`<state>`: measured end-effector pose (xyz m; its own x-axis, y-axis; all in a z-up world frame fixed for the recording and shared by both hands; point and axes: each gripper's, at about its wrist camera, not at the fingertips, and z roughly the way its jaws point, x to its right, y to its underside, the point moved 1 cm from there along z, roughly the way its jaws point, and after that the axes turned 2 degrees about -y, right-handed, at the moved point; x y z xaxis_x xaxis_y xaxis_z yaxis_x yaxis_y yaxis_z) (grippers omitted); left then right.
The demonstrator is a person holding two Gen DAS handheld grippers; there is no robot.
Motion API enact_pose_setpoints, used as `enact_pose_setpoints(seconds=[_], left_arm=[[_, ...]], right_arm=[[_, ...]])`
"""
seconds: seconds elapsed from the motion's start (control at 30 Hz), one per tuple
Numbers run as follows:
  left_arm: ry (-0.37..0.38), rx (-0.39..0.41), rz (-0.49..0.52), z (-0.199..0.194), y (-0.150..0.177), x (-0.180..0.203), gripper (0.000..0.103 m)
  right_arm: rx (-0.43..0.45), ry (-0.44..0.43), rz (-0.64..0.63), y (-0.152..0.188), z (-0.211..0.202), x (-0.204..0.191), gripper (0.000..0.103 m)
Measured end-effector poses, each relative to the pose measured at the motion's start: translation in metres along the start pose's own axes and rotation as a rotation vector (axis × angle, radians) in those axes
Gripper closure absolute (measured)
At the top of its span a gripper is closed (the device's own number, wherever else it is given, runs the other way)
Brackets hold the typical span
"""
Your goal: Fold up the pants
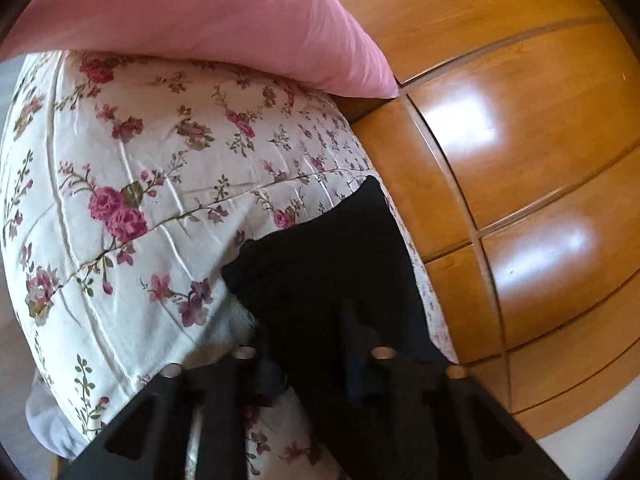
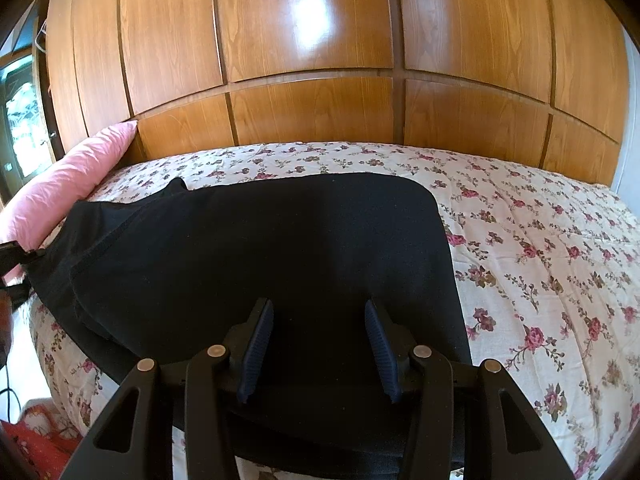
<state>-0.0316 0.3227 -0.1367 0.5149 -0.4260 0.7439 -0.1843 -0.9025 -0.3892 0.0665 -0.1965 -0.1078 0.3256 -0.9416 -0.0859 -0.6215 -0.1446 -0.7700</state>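
Note:
Black pants (image 2: 256, 248) lie folded across a bed with a floral cover (image 2: 540, 248). My right gripper (image 2: 319, 312) is open, its blue-padded fingers (image 2: 258, 344) apart above the near part of the pants, holding nothing. In the left wrist view the pants' end (image 1: 332, 264) lies at the bed's edge and covers my left gripper (image 1: 316, 332); its fingers are dark against the black cloth, so their state is unclear. The left gripper also shows at the left edge of the right wrist view (image 2: 16, 256), at the pants' left end.
A pink pillow (image 1: 208, 20) lies at the head of the bed; it also shows in the right wrist view (image 2: 68, 184). A glossy wooden panelled wall (image 2: 312, 60) runs along the bed's far side. A red patterned rug (image 2: 36, 440) lies on the floor.

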Motion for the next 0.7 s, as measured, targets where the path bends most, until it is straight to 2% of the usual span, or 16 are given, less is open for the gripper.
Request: enact_pose_setpoints(seconds=[0.13,0.3,0.5,0.7], left_arm=[[-0.007,0.058,0.131,-0.016,0.004,0.022,0.089],[0.074,0.093,0.200,-0.029,0.001,0.056,0.090],[0.235,0.106,0.292,-0.048,0.012,0.107,0.090],[0.401,0.078,0.482,-0.063,0.042,0.182,0.092]], right_arm=[[0.002,0.002,-0.005,0.001,0.001,0.000,0.054],[0.003,-0.002,-0.001,0.001,0.000,0.002,0.054],[0.006,-0.003,-0.003,0.001,0.000,0.002,0.054],[0.004,-0.007,0.009,0.001,0.000,0.004,0.054]])
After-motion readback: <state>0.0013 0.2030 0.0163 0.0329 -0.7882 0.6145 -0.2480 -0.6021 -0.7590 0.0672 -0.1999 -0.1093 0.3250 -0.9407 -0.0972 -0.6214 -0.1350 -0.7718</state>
